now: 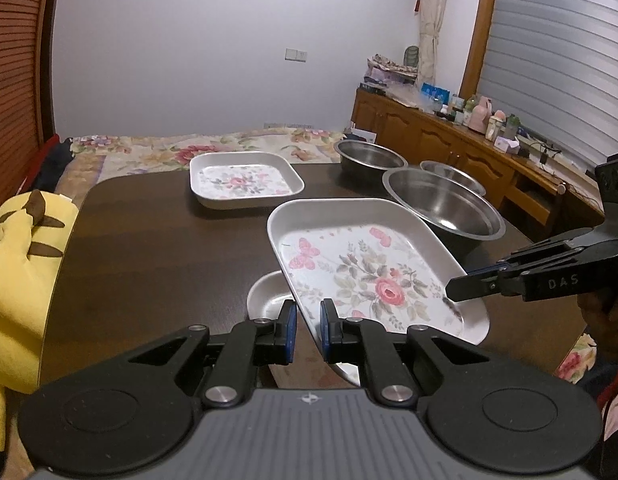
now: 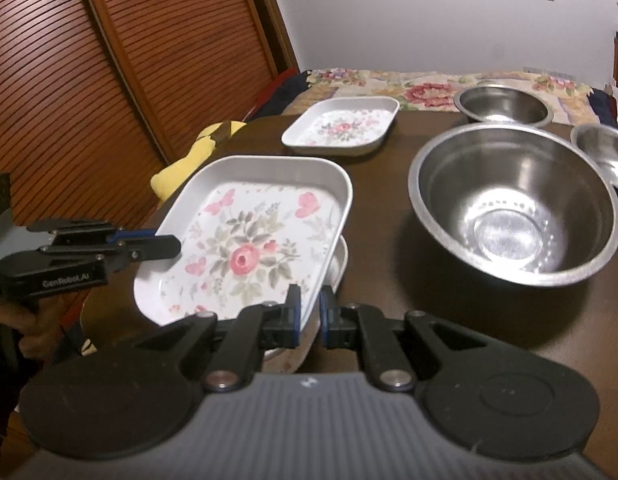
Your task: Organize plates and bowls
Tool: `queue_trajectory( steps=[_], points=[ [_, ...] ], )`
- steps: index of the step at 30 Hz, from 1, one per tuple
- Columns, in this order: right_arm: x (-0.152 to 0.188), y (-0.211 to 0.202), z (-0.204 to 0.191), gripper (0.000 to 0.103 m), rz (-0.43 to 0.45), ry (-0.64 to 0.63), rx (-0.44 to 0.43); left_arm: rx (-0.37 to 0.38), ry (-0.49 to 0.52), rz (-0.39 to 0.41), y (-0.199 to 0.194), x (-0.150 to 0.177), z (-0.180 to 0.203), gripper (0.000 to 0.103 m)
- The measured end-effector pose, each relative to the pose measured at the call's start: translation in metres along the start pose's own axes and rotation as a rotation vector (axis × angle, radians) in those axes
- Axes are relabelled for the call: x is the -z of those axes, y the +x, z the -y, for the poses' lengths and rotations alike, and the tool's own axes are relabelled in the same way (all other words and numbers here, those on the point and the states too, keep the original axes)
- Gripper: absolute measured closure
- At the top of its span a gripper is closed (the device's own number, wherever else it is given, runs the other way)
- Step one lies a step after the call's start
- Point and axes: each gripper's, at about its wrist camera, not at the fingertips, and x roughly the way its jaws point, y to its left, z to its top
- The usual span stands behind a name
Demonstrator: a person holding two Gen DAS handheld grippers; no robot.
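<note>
A large white floral plate (image 1: 365, 264) (image 2: 249, 240) is held tilted above the dark table (image 1: 149, 240), over a small white dish (image 1: 267, 294) (image 2: 339, 262). My left gripper (image 1: 307, 320) is shut on the plate's left rim; it also shows in the right wrist view (image 2: 165, 246). My right gripper (image 2: 309, 308) is shut on the plate's right rim; it also shows in the left wrist view (image 1: 465, 286). A smaller floral plate (image 1: 245, 178) (image 2: 343, 126) lies further back. Three steel bowls stand to the right: a large one (image 1: 443, 208) (image 2: 513, 204), one behind it (image 1: 369, 158) (image 2: 503, 104), one at the right (image 1: 453, 172) (image 2: 603, 152).
A yellow plush toy (image 1: 25, 272) (image 2: 201, 152) lies off the table's left edge. A bed with a floral cover (image 1: 229, 144) is behind the table. A wooden sideboard (image 1: 449, 136) with clutter runs along the right wall. Slatted wooden doors (image 2: 89, 80) stand at the left.
</note>
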Motion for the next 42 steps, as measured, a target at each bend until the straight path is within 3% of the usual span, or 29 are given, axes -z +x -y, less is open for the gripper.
queue_trajectory(
  steps=[42],
  points=[
    [0.012,0.009,-0.017,0.089,-0.002,-0.104,0.054,-0.143,0.076,-0.046,0.023,0.02,0.013,0.089]
  ],
)
